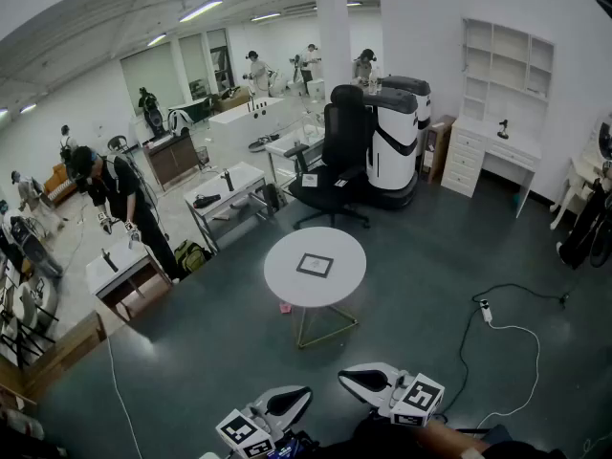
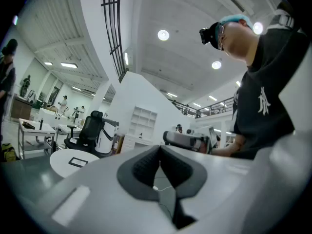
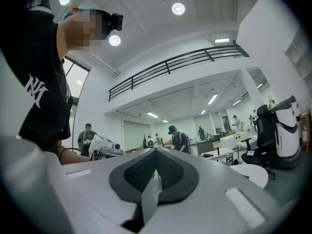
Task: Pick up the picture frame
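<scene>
A dark-rimmed picture frame (image 1: 315, 265) lies flat in the middle of a round white table (image 1: 287, 275) a few steps ahead of me. Both grippers are held low at the bottom of the head view, well short of the table. The left gripper (image 1: 304, 392) is shut with nothing in it, and the right gripper (image 1: 342, 378) beside it is shut and empty too. In the left gripper view the closed jaws (image 2: 160, 150) point level, with the frame (image 2: 77, 162) small at the far left. The right gripper view shows its closed jaws (image 3: 155, 152) and the table's edge (image 3: 251, 174) at the right.
A black office chair (image 1: 339, 151) and a white machine (image 1: 397, 142) stand behind the table. A white desk with shelves (image 1: 497, 142) is at the back right. A power strip with cable (image 1: 486, 311) lies on the floor to the right. Work tables (image 1: 229, 194) and several people fill the left.
</scene>
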`<move>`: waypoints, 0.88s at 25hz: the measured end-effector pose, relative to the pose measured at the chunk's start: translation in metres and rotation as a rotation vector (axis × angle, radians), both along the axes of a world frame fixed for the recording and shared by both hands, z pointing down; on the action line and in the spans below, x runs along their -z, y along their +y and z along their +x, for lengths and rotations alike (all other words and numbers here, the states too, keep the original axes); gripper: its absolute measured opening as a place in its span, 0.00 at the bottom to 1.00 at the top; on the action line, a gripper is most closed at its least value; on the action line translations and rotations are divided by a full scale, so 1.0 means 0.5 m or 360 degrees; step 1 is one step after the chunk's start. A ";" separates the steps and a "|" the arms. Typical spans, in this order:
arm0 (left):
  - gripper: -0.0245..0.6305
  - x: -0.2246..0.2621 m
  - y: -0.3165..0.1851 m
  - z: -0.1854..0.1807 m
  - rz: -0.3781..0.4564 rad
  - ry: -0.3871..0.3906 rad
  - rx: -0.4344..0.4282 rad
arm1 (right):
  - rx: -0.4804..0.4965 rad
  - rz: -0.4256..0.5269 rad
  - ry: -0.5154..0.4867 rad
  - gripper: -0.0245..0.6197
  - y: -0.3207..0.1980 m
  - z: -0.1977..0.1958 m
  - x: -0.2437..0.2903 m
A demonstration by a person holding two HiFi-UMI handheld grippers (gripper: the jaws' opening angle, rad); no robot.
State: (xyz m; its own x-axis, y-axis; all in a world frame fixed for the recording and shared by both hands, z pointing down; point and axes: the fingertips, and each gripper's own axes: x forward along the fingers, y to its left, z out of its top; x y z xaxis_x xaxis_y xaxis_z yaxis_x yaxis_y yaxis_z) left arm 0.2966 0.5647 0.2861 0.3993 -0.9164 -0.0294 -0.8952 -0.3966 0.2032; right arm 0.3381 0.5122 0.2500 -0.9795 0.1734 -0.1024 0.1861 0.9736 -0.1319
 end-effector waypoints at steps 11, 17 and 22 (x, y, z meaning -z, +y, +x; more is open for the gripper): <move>0.04 -0.012 -0.124 -0.047 -0.0054 0.0073 0.0006 | -0.0076 -0.0086 0.0089 0.03 -0.138 -0.016 -0.061; 0.04 -0.011 -0.220 -0.088 -0.0086 0.0057 0.0074 | -0.0039 -0.0082 -0.0035 0.04 -0.243 -0.066 -0.032; 0.04 0.026 -0.309 -0.096 -0.0085 0.0015 0.0122 | -0.0006 -0.0091 0.0067 0.04 -0.331 -0.084 -0.037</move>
